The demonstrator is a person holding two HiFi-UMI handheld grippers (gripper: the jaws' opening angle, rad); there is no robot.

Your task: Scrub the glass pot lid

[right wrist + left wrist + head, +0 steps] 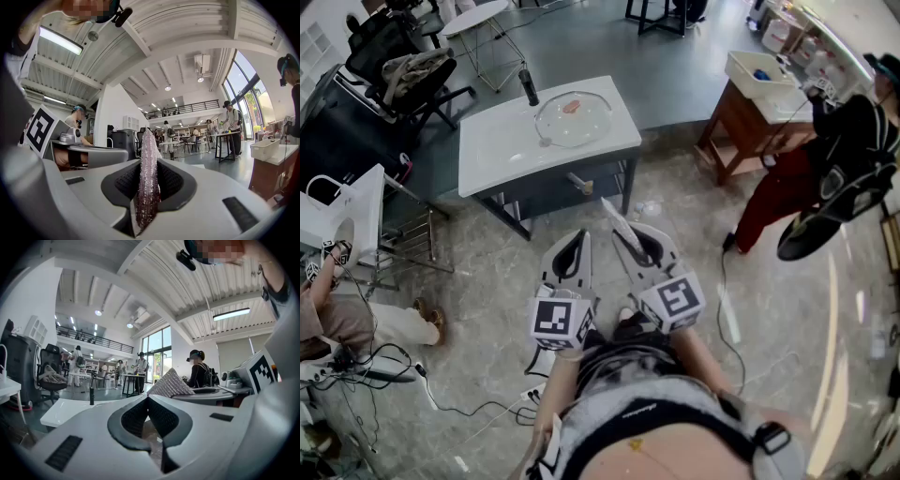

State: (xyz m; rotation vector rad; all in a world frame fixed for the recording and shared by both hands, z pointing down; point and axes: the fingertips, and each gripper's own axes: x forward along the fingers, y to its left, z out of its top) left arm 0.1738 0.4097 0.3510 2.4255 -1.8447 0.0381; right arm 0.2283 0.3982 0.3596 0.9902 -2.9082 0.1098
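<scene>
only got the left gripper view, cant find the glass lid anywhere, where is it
observer: the glass pot lid lies flat on the white table, on its right half in the head view, ahead of both grippers.
operator: right one holding anything
observer: yes, the right hand-held gripper is shut on a silvery scrub cloth that stands upright between its jaws.
operator: lid dirty
observer: there's a small pinkish patch on it; I can't tell what it is.

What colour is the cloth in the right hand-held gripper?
Silvery, glittery mesh scrubbing cloth; clearest in the right gripper view.
</scene>
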